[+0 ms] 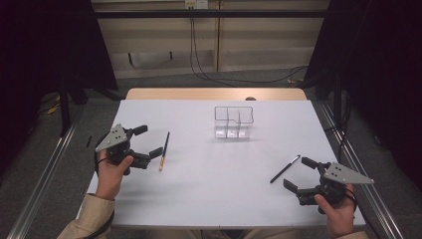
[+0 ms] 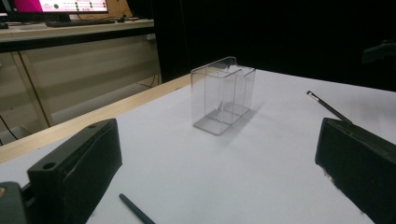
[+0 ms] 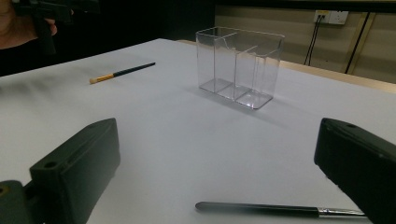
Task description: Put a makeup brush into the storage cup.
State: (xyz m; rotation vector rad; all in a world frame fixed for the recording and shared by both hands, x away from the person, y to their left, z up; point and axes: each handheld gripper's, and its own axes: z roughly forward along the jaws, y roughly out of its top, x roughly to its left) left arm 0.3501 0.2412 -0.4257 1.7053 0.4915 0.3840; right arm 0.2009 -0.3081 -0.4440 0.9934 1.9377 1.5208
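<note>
Left gripper (image 1: 148, 141) held by a hand (image 1: 110, 172) near the left edge of the bench (image 1: 209, 189), jaws spread wide, nothing between them. Seen again in the left gripper view (image 2: 215, 177) with bare bench surface showing between the two black jaws.

Just beside that gripper, toward the middle of the bench: a paintbrush with a dark handle and a pale wooden end (image 1: 164, 151), lying flat, roughly parallel to the left edge, not touching the jaws. Same paintbrush visible far off in the right gripper view (image 3: 122, 73), and its dark tip near the bottom of the left gripper view (image 2: 135, 210).

Right gripper (image 1: 300, 173) held by the other hand (image 1: 338, 211) near the front right corner of the bench, jaws likewise spread apart and holding nothing; seen from its own camera (image 3: 217, 177) with the bench between the jaws.

Close in front of the right gripper: a slim black pen-like brush with a metal end (image 1: 285, 169), lying flat and slanted, its upper end close to the far jaw but apart from it. In the right gripper view, lying crosswise between the jaws near the bottom (image 3: 275, 210); in the left gripper view, partly hidden behind the right-hand jaw (image 2: 327, 106).

Clear plastic holder with compartments (image 1: 234, 122), upright, toward the far edge of the bench, about midway between left and right edges, well apart from both grippers and both brushes. Empty as far as can be seen (image 2: 223, 95) (image 3: 239, 65).
</note>
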